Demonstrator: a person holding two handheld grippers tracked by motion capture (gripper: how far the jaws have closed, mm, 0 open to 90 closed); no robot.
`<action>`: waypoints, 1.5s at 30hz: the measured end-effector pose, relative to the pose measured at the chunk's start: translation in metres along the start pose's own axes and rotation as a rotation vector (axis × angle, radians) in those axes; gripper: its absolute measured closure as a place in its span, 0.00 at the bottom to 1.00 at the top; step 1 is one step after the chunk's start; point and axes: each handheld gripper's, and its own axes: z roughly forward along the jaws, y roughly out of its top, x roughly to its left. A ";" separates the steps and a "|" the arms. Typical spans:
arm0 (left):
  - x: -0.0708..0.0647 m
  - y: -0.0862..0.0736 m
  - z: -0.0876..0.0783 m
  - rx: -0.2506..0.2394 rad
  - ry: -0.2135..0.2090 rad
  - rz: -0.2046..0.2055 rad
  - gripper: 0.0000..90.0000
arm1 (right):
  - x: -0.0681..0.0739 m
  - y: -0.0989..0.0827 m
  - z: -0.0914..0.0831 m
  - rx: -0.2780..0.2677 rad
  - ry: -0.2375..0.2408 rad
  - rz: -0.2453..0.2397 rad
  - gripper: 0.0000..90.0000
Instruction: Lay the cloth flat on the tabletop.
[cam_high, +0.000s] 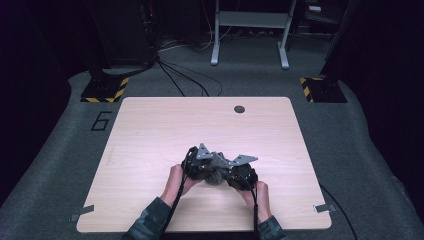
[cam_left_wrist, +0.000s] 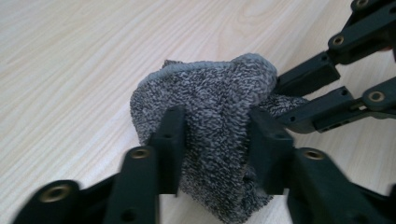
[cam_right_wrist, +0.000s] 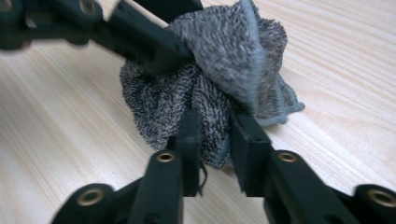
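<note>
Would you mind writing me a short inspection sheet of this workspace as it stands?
Surface: pale wooden table, dark round hole near its far edge.
Job's things: one grey knitted cloth, bunched up.
Clutter: nothing seen.
Grippers: left gripper and right gripper each shut on the cloth, close together.
Cables: one trails from each gripper; black cables lie on the floor beyond.
Surroundings: grey carpet, hazard-striped stand bases, grey frame legs.
</note>
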 end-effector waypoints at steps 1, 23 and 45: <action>0.001 0.000 -0.002 -0.005 -0.001 -0.001 0.79 | -0.001 -0.001 0.000 0.000 0.000 0.004 0.87; 0.037 -0.040 -0.024 -0.093 0.022 -0.231 0.89 | -0.017 -0.013 -0.027 -0.019 -0.051 0.022 0.89; 0.044 -0.050 -0.044 -0.088 0.100 -0.301 0.32 | -0.034 -0.016 -0.040 -0.052 0.036 0.082 0.65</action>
